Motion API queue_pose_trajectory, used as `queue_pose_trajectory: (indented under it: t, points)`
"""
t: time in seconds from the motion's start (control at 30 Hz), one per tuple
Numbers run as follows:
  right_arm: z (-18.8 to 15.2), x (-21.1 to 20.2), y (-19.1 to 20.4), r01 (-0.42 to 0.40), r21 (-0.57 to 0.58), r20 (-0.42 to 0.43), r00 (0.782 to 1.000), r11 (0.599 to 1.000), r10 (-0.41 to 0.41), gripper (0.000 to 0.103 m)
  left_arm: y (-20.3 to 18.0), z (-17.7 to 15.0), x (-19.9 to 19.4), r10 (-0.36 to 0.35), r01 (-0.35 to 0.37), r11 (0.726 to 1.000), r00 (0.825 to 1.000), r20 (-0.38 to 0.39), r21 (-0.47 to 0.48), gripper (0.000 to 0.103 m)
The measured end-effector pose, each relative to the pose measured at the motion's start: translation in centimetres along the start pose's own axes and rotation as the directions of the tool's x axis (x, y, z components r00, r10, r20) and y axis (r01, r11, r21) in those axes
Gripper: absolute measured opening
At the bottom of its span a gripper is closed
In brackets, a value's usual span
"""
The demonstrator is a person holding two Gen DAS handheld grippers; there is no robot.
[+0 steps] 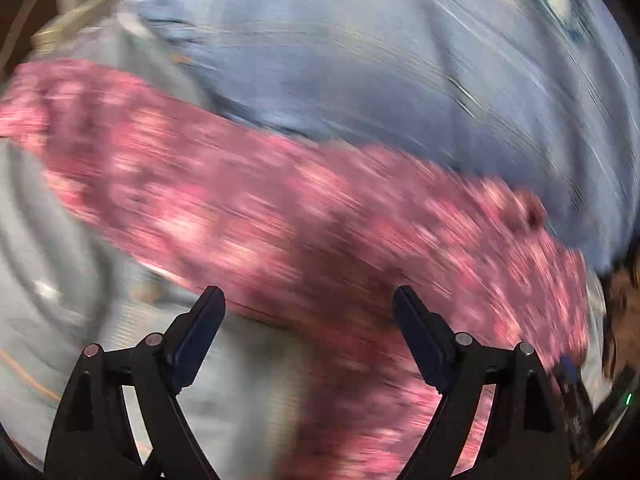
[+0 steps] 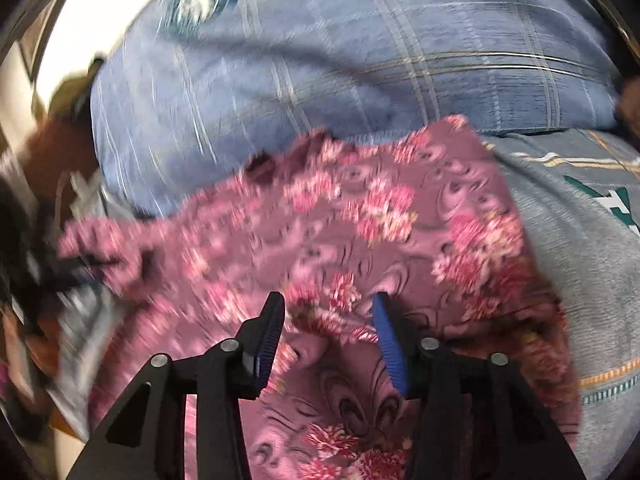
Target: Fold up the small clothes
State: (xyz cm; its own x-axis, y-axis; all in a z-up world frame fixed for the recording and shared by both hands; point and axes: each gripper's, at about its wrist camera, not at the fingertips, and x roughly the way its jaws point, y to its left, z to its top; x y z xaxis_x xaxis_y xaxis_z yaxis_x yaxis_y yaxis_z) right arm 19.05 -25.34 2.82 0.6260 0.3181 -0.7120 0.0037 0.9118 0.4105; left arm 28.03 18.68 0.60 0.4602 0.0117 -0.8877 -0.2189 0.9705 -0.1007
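While both views blur, pink floral cloth (image 2: 360, 232) lies across grey bedsheet (image 2: 580, 272), blue checked pillow (image 2: 340, 60) at 12 o'clock; left gripper (image 1: 308, 300) gapes wide, empty; right gripper (image 2: 328, 308) half open, cloth between, ungripped.

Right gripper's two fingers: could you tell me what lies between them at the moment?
In the right wrist view, the right gripper stands open over the pink floral cloth; only that cloth shows in the gap, and neither pad presses on it.

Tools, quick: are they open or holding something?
Left tool: open wide, holding nothing, above the pink floral cloth.
Right tool: open, cloth lies between its fingers, not pinched.
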Motion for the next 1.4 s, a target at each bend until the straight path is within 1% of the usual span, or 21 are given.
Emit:
queue_pose_trajectory:
  t: [0.07,0.13,0.17,0.23,0.27,0.37,0.4,0.53,0.57,0.63,0.67,0.7,0.73,0.77,0.8,0.87,0.9,0.97,1.13,1.3,1.4]
  points:
    - [0.0,0.0,-0.1,-0.022,-0.001,0.002,1.000,1.000,0.022,0.056,4.8,1.6,-1.0,0.022,-0.021,0.997,1.000,0.015,-0.076,0.087]
    - [0.0,0.3,0.1,-0.024,-0.002,0.008,1.000,1.000,0.024,0.057,8.2,2.6,-1.5,0.034,-0.033,0.989,0.999,0.009,-0.147,0.087]
    - [-0.1,0.4,0.1,-0.028,-0.005,0.008,1.000,1.000,0.028,0.058,10.9,3.2,-1.9,0.038,-0.035,0.978,0.999,0.010,-0.207,0.087]
    - [-0.1,0.2,0.1,-0.028,-0.012,0.008,1.000,1.000,0.029,0.060,13.6,3.6,-2.5,0.034,-0.026,0.958,0.999,0.022,-0.285,0.087]
    - [-0.1,0.2,0.1,-0.024,-0.019,0.007,1.000,1.000,0.024,0.061,15.5,3.9,-3.0,0.021,-0.010,0.941,0.999,0.031,-0.338,0.087]
    - [-0.1,0.2,0.4,-0.014,-0.034,0.006,1.000,0.999,0.014,0.063,18.1,4.6,-2.8,-0.013,0.022,0.901,1.000,0.025,-0.434,0.087]
    - [-0.2,0.2,0.4,-0.014,-0.037,0.005,1.000,0.999,0.014,0.064,18.7,4.8,-2.8,-0.047,0.059,0.886,0.998,0.037,-0.459,0.087]
    - [-0.2,0.2,0.5,-0.017,-0.039,0.005,1.000,0.999,0.017,0.065,18.6,6.5,-2.3,-0.052,0.070,0.879,0.997,0.052,-0.471,0.087]
    - [-0.2,0.1,0.5,-0.019,-0.037,0.006,1.000,0.999,0.019,0.065,18.7,6.8,-2.1,-0.066,0.083,0.875,0.996,0.052,-0.477,0.087]
    - [-0.2,0.0,0.3,-0.027,-0.032,0.008,1.000,0.999,0.027,0.065,18.7,7.6,-1.2,-0.110,0.124,0.862,0.992,0.057,-0.492,0.081]
    - [-0.2,0.0,0.2,-0.031,-0.027,0.010,0.999,0.999,0.032,0.065,18.6,7.8,-0.8,-0.128,0.141,0.852,0.990,0.061,-0.504,0.071]
    - [-0.2,0.0,0.2,-0.035,-0.024,0.011,0.999,0.999,0.036,0.065,18.9,8.0,-0.2,-0.161,0.170,0.837,0.985,0.062,-0.521,0.053]
    - [-0.2,0.0,0.1,-0.040,-0.021,0.012,0.999,0.999,0.040,0.065,19.2,8.1,0.6,-0.183,0.183,0.823,0.982,0.055,-0.538,0.041]
    - [-0.2,0.0,0.0,-0.044,-0.017,0.013,0.999,0.999,0.045,0.065,19.2,8.1,1.3,-0.199,0.190,0.813,0.979,0.044,-0.550,0.017]
    - [-0.2,0.0,0.0,-0.047,-0.015,0.014,0.999,0.999,0.047,0.065,19.7,7.8,2.3,-0.215,0.190,0.797,0.976,0.024,-0.573,0.005]
    - [-0.2,0.0,-0.1,-0.054,-0.009,0.015,0.998,0.998,0.055,0.065,20.1,7.1,2.5,-0.220,0.202,0.783,0.975,0.042,-0.588,0.004]
    - [-0.2,0.0,-0.2,-0.058,-0.006,0.016,0.998,0.998,0.058,0.065,19.9,6.9,2.1,-0.214,0.211,0.787,0.975,0.064,-0.580,0.004]
    - [-0.2,0.0,-0.3,-0.063,-0.002,0.017,0.998,0.998,0.063,0.065,18.6,6.7,0.9,-0.189,0.205,0.823,0.978,0.083,-0.530,0.004]
    - [0.1,-0.2,-0.2,-0.066,0.010,0.007,0.998,0.998,0.066,0.065,13.4,6.8,-2.8,-0.188,0.221,0.898,0.975,0.121,-0.381,0.004]
    - [0.1,-1.6,-0.3,-0.111,0.067,0.014,0.994,0.992,0.110,0.066,6.2,6.7,-5.5,-0.216,0.244,0.947,0.965,0.150,-0.209,0.004]
    - [-0.5,-2.3,0.1,-0.109,0.046,-0.004,0.994,0.993,0.109,0.066,1.7,5.8,-6.5,-0.243,0.262,0.958,0.958,0.152,-0.118,0.004]
